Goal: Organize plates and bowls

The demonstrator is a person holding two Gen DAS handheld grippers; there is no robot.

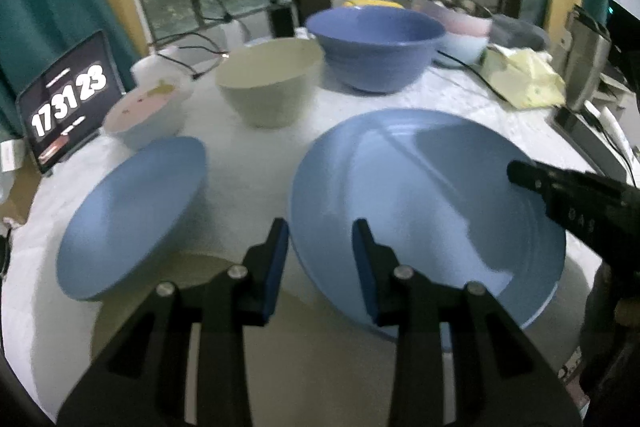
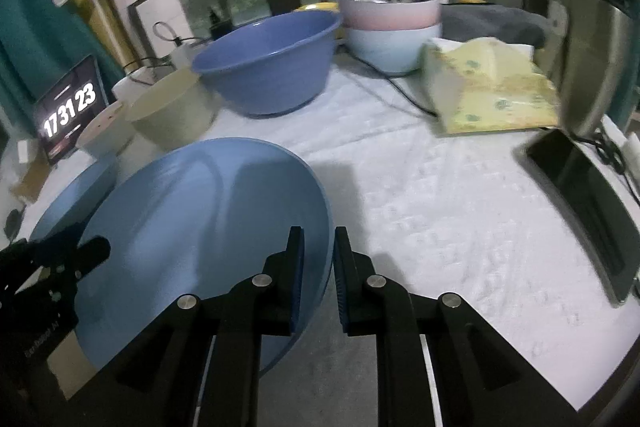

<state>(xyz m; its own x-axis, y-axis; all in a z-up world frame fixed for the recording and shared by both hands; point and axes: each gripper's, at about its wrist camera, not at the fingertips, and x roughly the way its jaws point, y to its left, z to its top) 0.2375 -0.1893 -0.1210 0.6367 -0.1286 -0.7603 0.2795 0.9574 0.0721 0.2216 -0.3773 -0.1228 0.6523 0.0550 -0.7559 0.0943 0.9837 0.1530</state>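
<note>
On the left of the white-covered table (image 1: 248,155) a small blue plate (image 1: 132,219) sits tilted, its left edge overhanging the table edge, well apart from both tools. Behind it stand a pink-lined bowl (image 1: 144,107), a cream bowl (image 1: 268,83) and a deep blue bowl (image 1: 376,47), all upright with mouths up.

The large blue plate (image 1: 424,211) is the thing in hand. It lies nearly flat with its face up, perhaps lifted a little at the near side — the blur makes that hard to judge. Being round, it has no long axis; what matters is the line between the two grips, which runs across it from left rim to right rim.

The left gripper (image 1: 320,247) straddles the plate's near-left rim, jaws narrowed with one pad outside and one over the inner face; whether both pads press cannot be told. The right gripper (image 2: 319,259) is pinched tight on the plate's right rim, the edge caught between its pads.

Both hands are at the plate, opposite each other. The small plate lies to the left of it, so the carry, if stacking is meant, likely goes leftward.
</note>
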